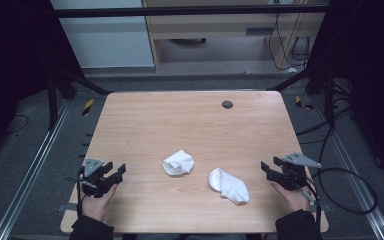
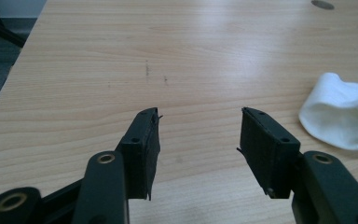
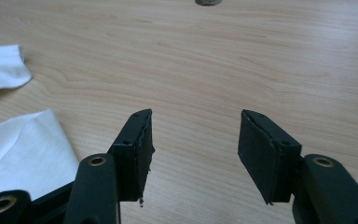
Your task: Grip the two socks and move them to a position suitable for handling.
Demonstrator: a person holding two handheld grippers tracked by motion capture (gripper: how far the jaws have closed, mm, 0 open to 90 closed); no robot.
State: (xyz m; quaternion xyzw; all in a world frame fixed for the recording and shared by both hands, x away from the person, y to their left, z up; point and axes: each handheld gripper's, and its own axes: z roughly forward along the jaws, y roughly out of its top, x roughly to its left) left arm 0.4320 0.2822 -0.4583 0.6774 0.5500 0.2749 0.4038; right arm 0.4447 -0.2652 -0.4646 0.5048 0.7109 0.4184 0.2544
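Two white socks lie on the wooden table (image 1: 190, 125). One sock (image 1: 178, 162) is bunched up near the middle; in the left gripper view that bunched sock (image 2: 340, 112) lies at the right edge. The other sock (image 1: 229, 185) lies flatter toward the front right, and in the right gripper view this flatter sock (image 3: 23, 149) is at the lower left, with the bunched sock (image 3: 0, 67) beyond it. My left gripper (image 1: 119, 171) rests open near the table's left front edge, well left of the socks. My right gripper (image 1: 269, 167) is open at the right front, nothing between its jaws.
A small dark round grommet (image 1: 227, 104) sits in the table top near the far edge. Cables (image 1: 345, 185) trail over the grey floor at the right. Black frame bars and a cabinet stand beyond the far edge.
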